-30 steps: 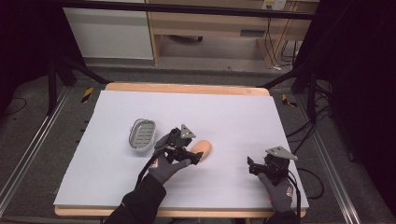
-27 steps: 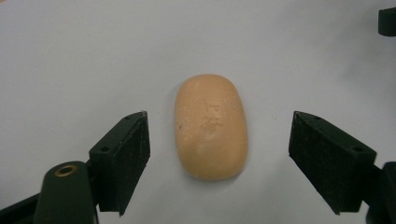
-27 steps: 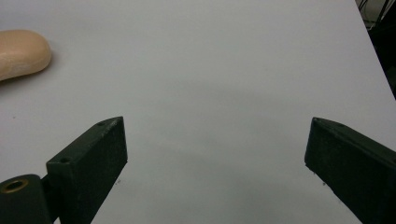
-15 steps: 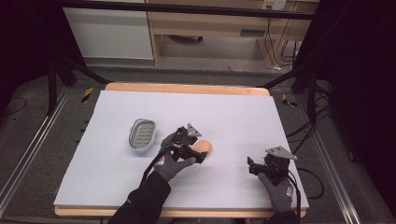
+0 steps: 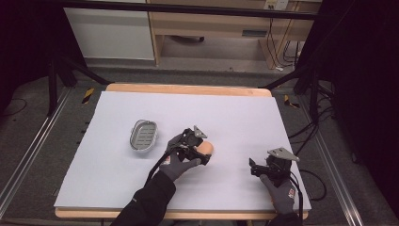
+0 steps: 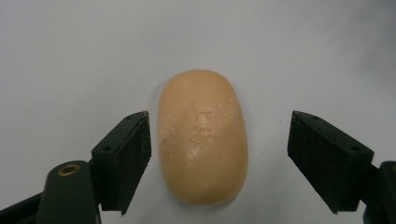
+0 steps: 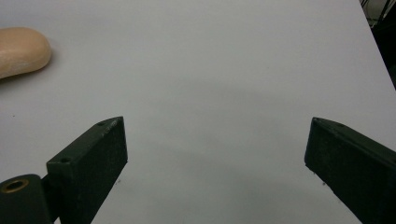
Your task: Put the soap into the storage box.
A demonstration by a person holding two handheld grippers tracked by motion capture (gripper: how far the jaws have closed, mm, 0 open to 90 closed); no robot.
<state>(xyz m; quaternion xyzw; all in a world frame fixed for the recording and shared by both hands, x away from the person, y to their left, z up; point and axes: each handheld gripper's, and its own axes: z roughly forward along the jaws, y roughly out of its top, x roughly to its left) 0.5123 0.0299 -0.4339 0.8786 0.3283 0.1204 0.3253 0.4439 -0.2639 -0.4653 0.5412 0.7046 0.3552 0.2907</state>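
Likely early: soap bar (image 6: 203, 137) lying mid-table, framed by left gripper (image 5: 200, 148) with jaws spread, ungrasped; soap dish (image 5: 143, 135) empty further left; right gripper (image 5: 268, 168) idle near-right, jaws spread

A wooden counter (image 5: 188, 88) is covered by a pale sheet (image 5: 244, 117). On the sheet lie a metal soap dish (image 5: 143, 135), left of centre, and an orange-tan bar of soap (image 6: 202, 135), just to the dish's right, apart from it.

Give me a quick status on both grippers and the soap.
Left gripper open, jaws either side of the soap bar, not gripping. Right gripper open over bare table cover. Soap dish empty, path unobstructed.
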